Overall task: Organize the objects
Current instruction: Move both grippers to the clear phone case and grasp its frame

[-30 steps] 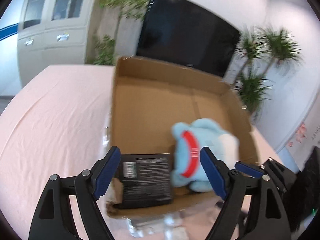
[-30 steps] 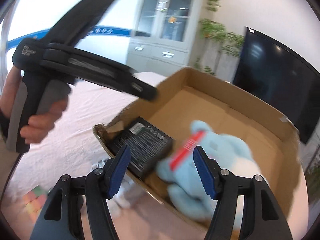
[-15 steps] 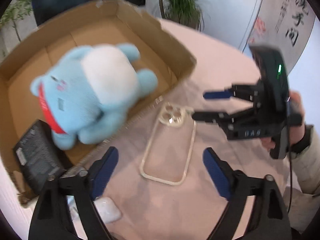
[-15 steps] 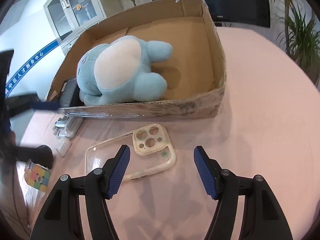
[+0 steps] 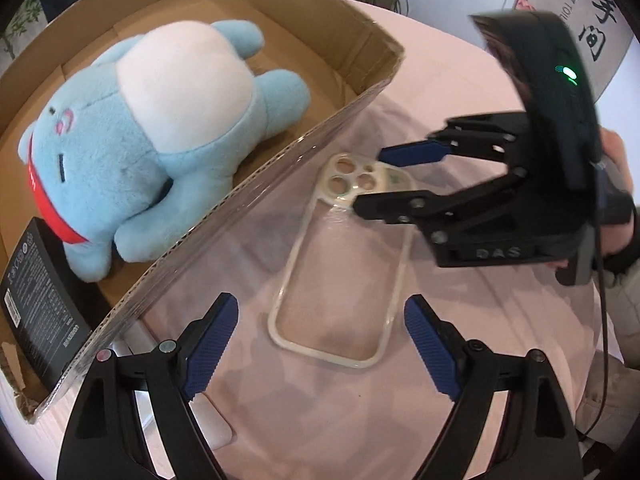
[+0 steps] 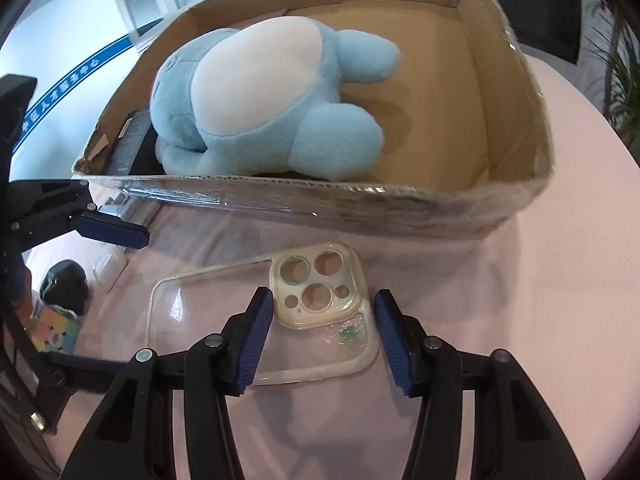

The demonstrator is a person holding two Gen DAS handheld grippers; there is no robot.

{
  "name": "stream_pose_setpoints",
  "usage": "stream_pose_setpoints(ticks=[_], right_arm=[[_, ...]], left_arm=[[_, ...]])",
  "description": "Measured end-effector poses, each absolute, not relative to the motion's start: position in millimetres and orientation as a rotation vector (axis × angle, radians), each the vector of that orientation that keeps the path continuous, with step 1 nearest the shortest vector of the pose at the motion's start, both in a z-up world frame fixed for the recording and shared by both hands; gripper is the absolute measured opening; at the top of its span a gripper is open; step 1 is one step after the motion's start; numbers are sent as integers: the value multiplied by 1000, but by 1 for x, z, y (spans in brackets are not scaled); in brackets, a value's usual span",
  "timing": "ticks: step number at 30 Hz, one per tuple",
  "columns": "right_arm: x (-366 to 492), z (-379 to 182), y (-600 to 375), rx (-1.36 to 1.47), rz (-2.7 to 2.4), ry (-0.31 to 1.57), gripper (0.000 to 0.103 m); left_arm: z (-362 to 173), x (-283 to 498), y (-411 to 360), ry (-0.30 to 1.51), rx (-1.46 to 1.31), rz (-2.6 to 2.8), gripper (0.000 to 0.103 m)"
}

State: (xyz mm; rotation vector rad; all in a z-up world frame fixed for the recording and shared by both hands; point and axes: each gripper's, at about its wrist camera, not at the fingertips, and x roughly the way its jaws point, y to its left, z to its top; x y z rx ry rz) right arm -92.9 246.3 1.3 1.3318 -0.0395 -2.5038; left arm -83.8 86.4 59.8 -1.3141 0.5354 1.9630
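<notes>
A clear phone case [image 5: 340, 264] lies flat on the pink tablecloth in front of a cardboard box [image 5: 280, 152]. It also shows in the right wrist view [image 6: 260, 320]. My right gripper [image 6: 324, 332] is open, its fingers straddling the case's camera end, low over the cloth. In the left wrist view the right gripper [image 5: 372, 180] reaches in from the right. My left gripper [image 5: 320, 344] is open above the case's near end. A blue plush toy [image 5: 160, 128] and a black box [image 5: 36, 304] lie inside the cardboard box [image 6: 500, 208].
At the left in the right wrist view lie a white earbud case [image 6: 108, 270], a black object [image 6: 64, 292], a colourful cube [image 6: 52, 328] and a silver item [image 6: 120, 208] by the box corner. Pink cloth [image 6: 560, 280] extends to the right.
Both grippers swung from over the box down to the phone case. My right gripper has moved closer, so its fingers now flank the case's camera end.
</notes>
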Motion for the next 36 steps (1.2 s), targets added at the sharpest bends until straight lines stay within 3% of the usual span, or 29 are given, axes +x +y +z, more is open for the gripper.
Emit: stream_pose_setpoints(ticks=[4,9,11,14,16,18,21,22,24,36], right_arm=[[-68,2,253,1382,-2632,-131,50],[-1,0,268,1404,-2817,-565,47],[10,1,269,1407,-2801,-620,47],[12,7,264,1377,-2832,-494,47],[8,8,260,1373,-2814,-430,47],[5,8,257,1385,-2802,-358,47],[-2,3,254,1434,-2800,-301,49],[-1,3,255,1430,-2802,-304,49],[-2,4,253,1431,-2804,-290,49],[-2,4,248,1456,-2830,-308,47]], left_arm=[[61,-85,83,502,-1342,1965,86],[59,-82,87,427,-1376,1927,86],[49,-85,93,441,-1398,1915,81],[49,-95,87,410,-1431,1935,70],[45,-96,88,418,-1444,1932,57],[39,-100,91,401,-1450,1925,54],[39,-102,89,385,-1460,1915,56],[38,-103,89,380,-1466,1903,63],[38,-101,92,389,-1459,1914,65],[39,-99,86,366,-1454,1958,58]])
